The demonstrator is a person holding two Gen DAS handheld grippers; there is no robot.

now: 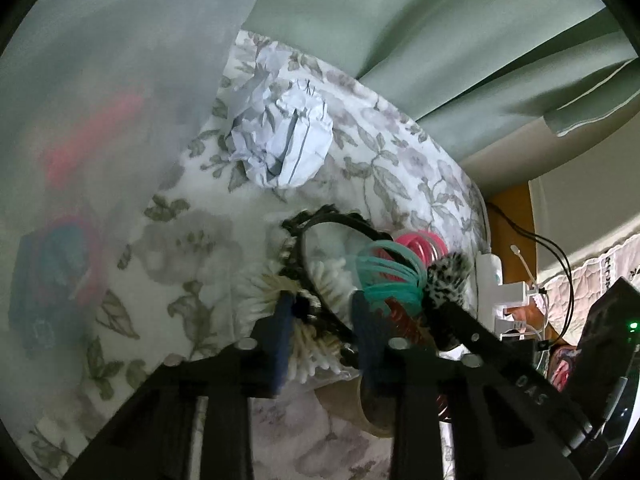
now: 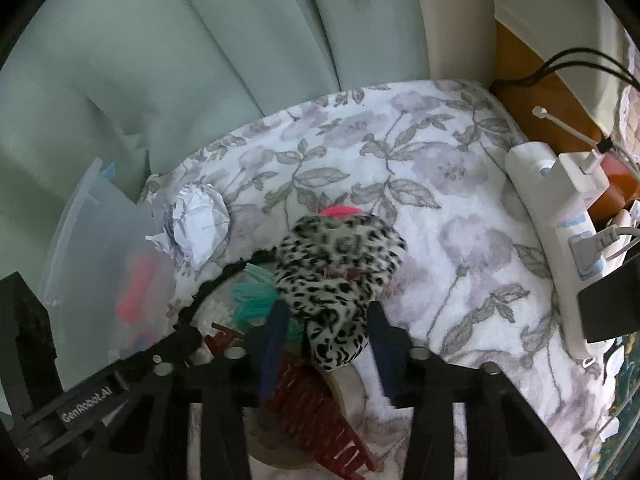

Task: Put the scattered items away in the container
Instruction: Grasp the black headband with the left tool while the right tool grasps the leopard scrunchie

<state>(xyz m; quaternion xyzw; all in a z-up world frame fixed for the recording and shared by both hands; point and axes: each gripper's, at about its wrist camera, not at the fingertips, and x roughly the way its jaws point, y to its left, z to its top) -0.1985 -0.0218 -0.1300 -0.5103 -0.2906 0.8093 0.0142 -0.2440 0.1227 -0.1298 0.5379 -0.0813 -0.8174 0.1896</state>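
A pile of small items lies on the floral cloth. My right gripper stands open around a leopard-print scrunchie, fingers either side. My left gripper is open over a black headband and a bunch of cotton swabs, with teal hair ties and pink hair ties beside it. A dark red comb and a tape roll lie under the right gripper. A crumpled paper ball lies farther off. The translucent container stands at left, holding pink and blue items.
A white power strip with plugs and cables lies along the cloth's right edge. Green curtains hang behind. A wooden surface shows at the far right.
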